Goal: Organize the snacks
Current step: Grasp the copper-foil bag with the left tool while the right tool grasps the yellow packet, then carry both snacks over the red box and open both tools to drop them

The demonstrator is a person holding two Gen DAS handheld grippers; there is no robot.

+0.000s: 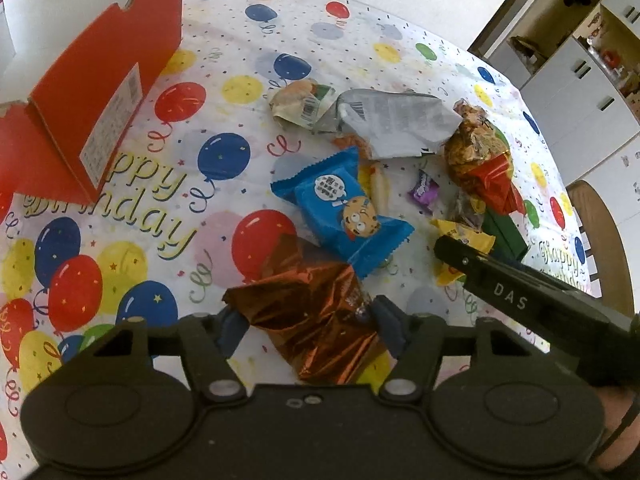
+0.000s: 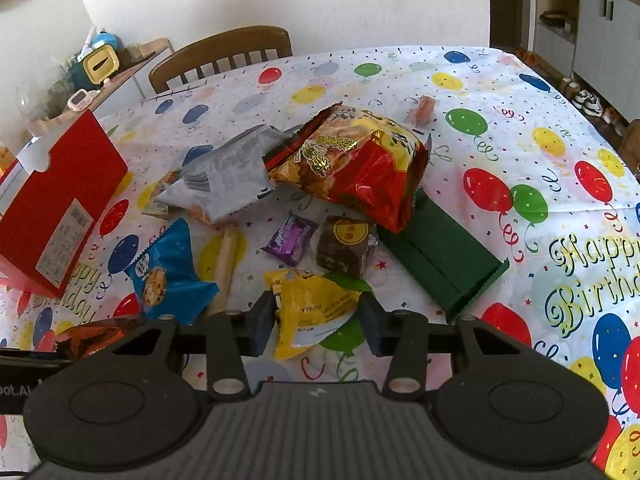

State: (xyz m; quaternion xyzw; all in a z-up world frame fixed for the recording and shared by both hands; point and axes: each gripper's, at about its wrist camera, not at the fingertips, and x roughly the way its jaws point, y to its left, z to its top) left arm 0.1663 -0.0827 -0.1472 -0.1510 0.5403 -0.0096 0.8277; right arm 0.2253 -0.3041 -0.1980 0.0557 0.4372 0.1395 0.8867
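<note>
Step in hand: pickup of two snacks at once, one per gripper. The left gripper (image 1: 310, 326) has its jaws set on either side of a copper foil packet (image 1: 316, 320), and both blue pads appear to press into the crinkled foil. The packet lies on the tablecloth (image 1: 224, 52), near the table's close edge. The right gripper (image 2: 318, 322) straddles a yellow packet (image 2: 310, 310). Its left pad touches the wrapper's edge; contact at the right pad is not clear in the right wrist view, so a full grip cannot be confirmed there.

Next move, as a judgement: seat both grips, lift each packet clear of the table, then carry it toward the red box (image 1: 104, 96), which stands open at the left and is the likely container. The left-hand load has the shorter path.

Materials and shapes:
- Copper foil packet: thin metallic film, heavily creased, reflective. It will likely crush under the pads, not resist them.
- Yellow packet: smooth glossy plastic pillow with a white end, slightly puffed.
- Blue cookie packet (image 1: 344, 208): flat glossy pillow with serrated end seals, just beyond the foil packet.
- Red chip bag (image 2: 360, 168): large and puffy, resting partly on a grey bag (image 2: 224, 180).
- Green packet (image 2: 444, 256): flat and matte, with a zigzag end.
- Purple candy (image 2: 290, 240): small and shiny.
- Red box: stiff cardboard, white inside, with a printed label on its end.
</note>
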